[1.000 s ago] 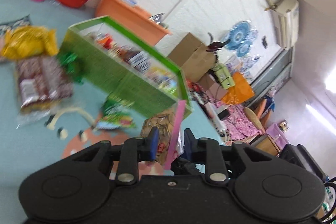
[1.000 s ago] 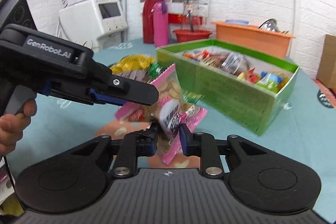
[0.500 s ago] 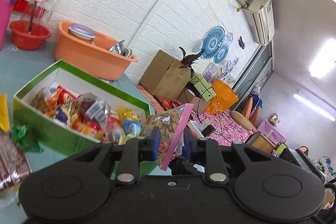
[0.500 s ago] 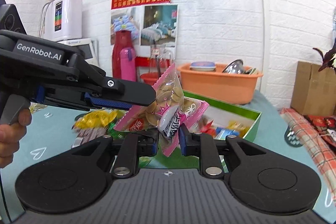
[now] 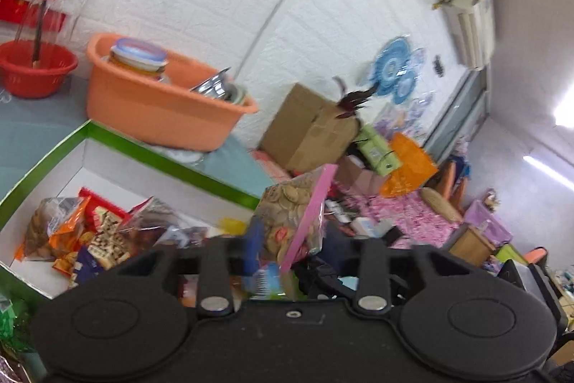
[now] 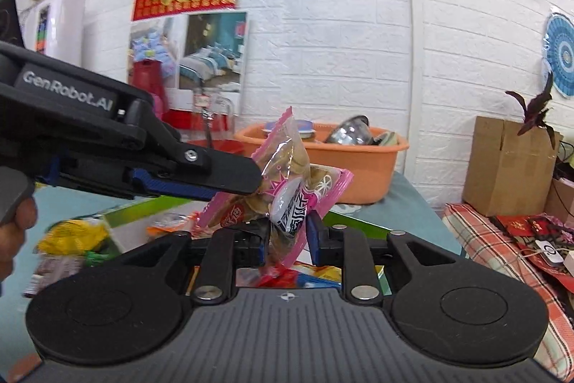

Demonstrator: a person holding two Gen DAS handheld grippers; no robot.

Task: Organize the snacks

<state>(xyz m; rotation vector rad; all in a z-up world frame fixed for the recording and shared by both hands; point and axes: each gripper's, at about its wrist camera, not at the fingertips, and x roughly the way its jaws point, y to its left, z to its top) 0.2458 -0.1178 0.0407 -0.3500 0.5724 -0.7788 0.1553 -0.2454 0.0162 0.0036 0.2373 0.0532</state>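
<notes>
Two tongs, one pink cookie bag (image 6: 287,167) over the green snack box (image 5: 161,157) below them: the left gripper (image 5: 292,239) has just been opening, jaws wide either side of it, while the right gripper (image 6: 287,232) pinches its lower end tight.

Left wrist view: motion blur smears the left gripper (image 5: 287,239) fingers and the near snacks in the green box (image 5: 172,164), whose near corner is hidden behind the gripper body. Right wrist view: the biscuit packet (image 6: 287,200) hides the right gripper (image 6: 287,232) pads; the hand (image 6: 14,232) is cut off at the left edge.
</notes>
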